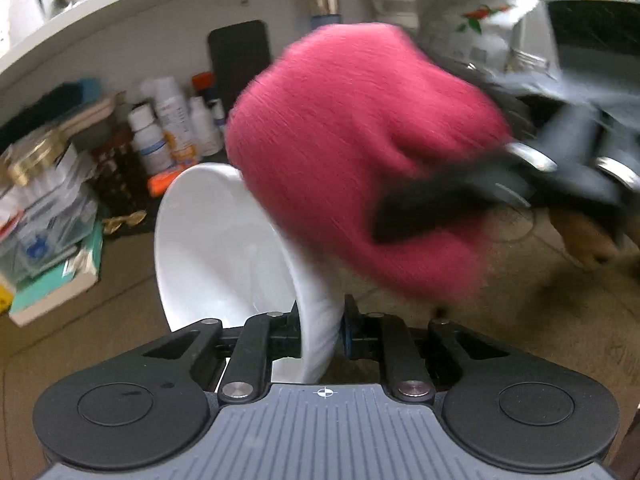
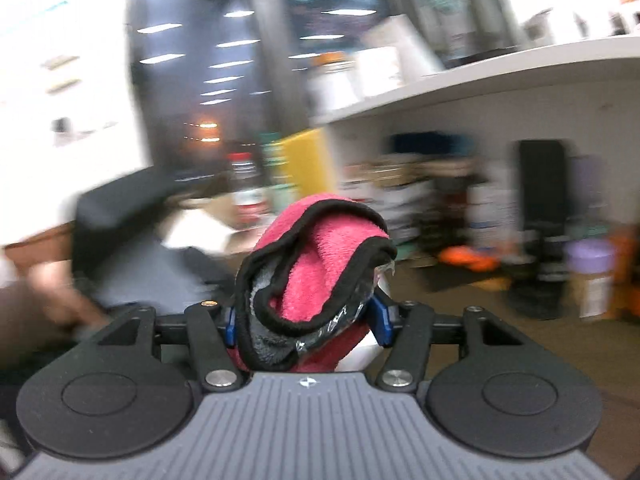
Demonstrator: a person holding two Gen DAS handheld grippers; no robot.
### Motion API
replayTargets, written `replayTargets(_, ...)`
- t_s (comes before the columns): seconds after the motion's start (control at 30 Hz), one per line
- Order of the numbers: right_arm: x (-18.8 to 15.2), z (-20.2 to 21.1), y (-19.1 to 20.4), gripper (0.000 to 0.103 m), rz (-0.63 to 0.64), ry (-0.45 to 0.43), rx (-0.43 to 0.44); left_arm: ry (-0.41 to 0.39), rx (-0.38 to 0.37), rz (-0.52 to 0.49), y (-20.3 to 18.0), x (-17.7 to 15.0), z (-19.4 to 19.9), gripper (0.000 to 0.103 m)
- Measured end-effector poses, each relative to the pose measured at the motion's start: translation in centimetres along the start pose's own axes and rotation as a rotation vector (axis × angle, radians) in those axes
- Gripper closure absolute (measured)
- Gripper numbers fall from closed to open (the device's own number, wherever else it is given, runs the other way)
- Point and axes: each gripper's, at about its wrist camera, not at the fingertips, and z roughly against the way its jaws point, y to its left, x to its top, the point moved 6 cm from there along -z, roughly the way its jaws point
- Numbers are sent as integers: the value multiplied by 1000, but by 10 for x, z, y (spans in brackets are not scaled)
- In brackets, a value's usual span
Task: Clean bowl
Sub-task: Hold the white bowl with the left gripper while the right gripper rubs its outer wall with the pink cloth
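My left gripper (image 1: pixel 320 336) is shut on the rim of a white bowl (image 1: pixel 212 248), held tilted on its side above the brown table, its inside facing left. A pink cloth with black trim (image 1: pixel 352 152) presses against the bowl's outer right side, blurred by motion. My right gripper (image 1: pixel 452 200) comes in from the right in the left wrist view, clamped on that cloth. In the right wrist view the right gripper (image 2: pixel 306 320) is shut on the bunched pink cloth (image 2: pixel 320 248); a sliver of the white bowl (image 2: pixel 362 354) shows below it.
Bottles (image 1: pixel 172 128), stacked boxes (image 1: pixel 44 216) and a dark phone-like slab (image 1: pixel 238 64) crowd the back under a white shelf (image 1: pixel 120 8). A brown tabletop (image 1: pixel 520 300) lies below. The right wrist view is blurred, with a purple-lidded container (image 2: pixel 592 272) at right.
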Motion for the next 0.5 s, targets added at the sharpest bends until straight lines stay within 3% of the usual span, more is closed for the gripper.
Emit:
replayTargets(0.07,-4,-9,2,44,4,7,-8,-2,0,8,3,-3,-1,85)
replayTargets(0.3,10,-30,-61,42,-149,-49,-123,-40,-15,53,20,19,-6,86)
replayTargets(0.4,16,-39,-89,43,-217,-74,-174,-17,39,23,32,28,-14,84)
replayTargets(0.5,21,-48,-116,43,-285,-98,-224,-9,87,5,40,30,-13,73)
